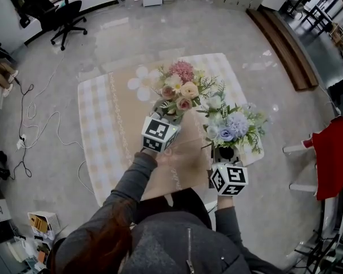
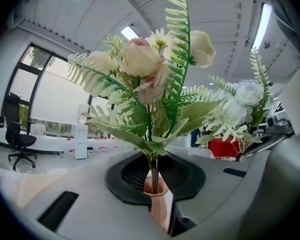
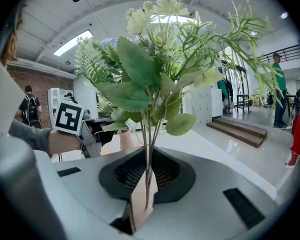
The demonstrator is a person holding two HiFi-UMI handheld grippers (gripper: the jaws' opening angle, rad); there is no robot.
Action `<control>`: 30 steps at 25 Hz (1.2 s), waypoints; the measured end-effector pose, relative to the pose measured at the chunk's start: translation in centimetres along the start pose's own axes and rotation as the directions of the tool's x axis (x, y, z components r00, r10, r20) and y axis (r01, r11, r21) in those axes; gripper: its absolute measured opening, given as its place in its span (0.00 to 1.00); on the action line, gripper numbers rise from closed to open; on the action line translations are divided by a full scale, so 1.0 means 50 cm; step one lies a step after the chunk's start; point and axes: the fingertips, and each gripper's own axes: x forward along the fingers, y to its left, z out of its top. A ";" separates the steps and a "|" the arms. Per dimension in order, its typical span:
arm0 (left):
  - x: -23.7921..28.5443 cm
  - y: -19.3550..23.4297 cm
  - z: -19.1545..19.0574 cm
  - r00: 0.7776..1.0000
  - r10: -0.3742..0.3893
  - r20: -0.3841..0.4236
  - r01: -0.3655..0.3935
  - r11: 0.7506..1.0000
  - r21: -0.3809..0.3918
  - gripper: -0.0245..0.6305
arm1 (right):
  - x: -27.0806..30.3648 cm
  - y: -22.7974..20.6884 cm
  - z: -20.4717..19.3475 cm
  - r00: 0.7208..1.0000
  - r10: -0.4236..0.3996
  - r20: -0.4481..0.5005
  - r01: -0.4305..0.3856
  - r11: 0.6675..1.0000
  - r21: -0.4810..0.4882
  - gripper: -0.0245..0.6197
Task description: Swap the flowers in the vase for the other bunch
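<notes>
While my left gripper (image 2: 162, 211) pinches the vase (image 2: 156, 189) by its neck, I judge it is steadying it.
Pink bunch (image 1: 180, 87) stands in the vase; just right of the vase, my right gripper (image 3: 142, 204) clamps the blue-white bunch (image 1: 231, 124) by its stems (upright, clear of tangling).

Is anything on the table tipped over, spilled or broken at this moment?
Nothing stands out. The pink bunch stands upright in the vase, the right gripper holds the blue and white bunch upright by its stems, and the tablecloth lies flat.
</notes>
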 end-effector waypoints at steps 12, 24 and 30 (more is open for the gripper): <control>0.000 0.012 -0.025 0.997 0.049 -0.066 -0.049 0.999 0.006 0.14 | 0.001 -0.002 -0.001 1.000 -0.004 0.001 0.004 1.000 0.003 0.09; -0.013 0.012 -0.032 0.995 0.046 -0.088 -0.048 0.999 -0.025 0.24 | 0.000 -0.005 0.000 1.000 -0.002 0.003 0.002 1.000 0.014 0.09; -0.028 0.007 -0.031 0.993 0.050 -0.105 -0.054 0.998 -0.027 0.28 | -0.002 -0.004 0.003 1.000 -0.006 0.008 0.006 1.000 0.017 0.09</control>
